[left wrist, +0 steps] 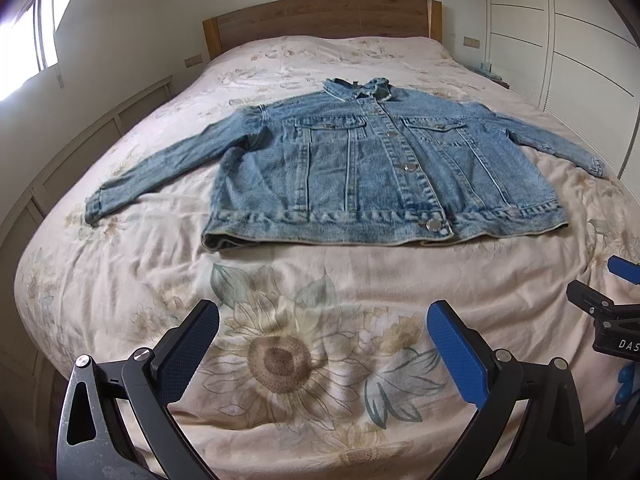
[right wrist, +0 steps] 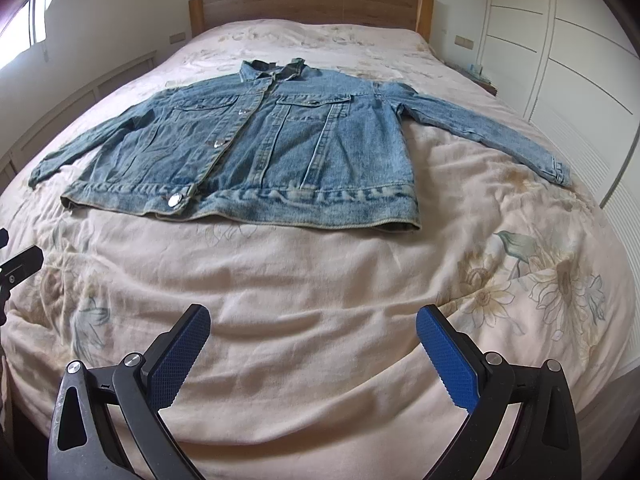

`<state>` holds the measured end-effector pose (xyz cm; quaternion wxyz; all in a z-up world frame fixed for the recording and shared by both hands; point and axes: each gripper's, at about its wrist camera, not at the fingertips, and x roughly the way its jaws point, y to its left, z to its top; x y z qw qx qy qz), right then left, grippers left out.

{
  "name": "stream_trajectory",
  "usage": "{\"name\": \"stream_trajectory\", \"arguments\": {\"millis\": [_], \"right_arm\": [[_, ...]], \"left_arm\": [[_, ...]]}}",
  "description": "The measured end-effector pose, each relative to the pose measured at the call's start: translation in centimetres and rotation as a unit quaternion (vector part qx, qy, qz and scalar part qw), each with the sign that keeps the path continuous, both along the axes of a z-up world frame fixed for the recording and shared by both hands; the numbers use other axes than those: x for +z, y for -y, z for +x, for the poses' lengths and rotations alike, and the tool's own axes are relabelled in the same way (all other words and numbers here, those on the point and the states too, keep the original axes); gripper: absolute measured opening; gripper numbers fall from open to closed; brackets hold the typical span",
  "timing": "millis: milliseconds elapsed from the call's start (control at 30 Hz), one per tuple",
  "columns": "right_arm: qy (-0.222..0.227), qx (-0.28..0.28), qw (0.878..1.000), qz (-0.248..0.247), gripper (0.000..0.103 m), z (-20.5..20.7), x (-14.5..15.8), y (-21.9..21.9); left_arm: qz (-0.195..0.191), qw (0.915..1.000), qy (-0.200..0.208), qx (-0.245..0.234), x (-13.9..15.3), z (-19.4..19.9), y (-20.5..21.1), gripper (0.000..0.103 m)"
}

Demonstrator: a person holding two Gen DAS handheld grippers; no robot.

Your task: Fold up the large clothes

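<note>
A denim jacket (left wrist: pixel 376 168) lies flat, buttoned, sleeves spread, on the bed (left wrist: pixel 320 280) (floral cover). Left tool (left wrist: pixel 323 354) and right tool (right wrist: pixel 312 356) hover wide apart-jawed, gripping nothing.

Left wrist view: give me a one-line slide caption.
Open left gripper hovers over floral bedspread, facing a flat, buttoned denim jacket.
</note>
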<state>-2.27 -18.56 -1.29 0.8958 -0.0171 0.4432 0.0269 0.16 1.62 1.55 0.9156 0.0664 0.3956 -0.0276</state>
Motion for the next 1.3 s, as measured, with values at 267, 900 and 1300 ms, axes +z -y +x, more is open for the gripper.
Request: {"name": "stream_trajectory", "arguments": {"millis": [267,900,1300], "right_arm": [[0.018,-0.01,1.0,0.001,0.103,0.5,1.6,0.6],[0.002,-0.002,1.0,-0.014,0.103,1.9,0.7,-0.1],[-0.022,-0.003,1.0,-0.009,0.103,3.0,-1.0,0.5]], "left_arm": [[-0.005,0.9999,0.011,0.003,0.8,-0.1,-0.4,0.102],[-0.019,0.9989,-0.031,0.028,-1.3,1.3,-2.2,0.102],[-0.02,0.9971,-0.069,0.023,-2.6,2.6,-1.8,0.102]]}}
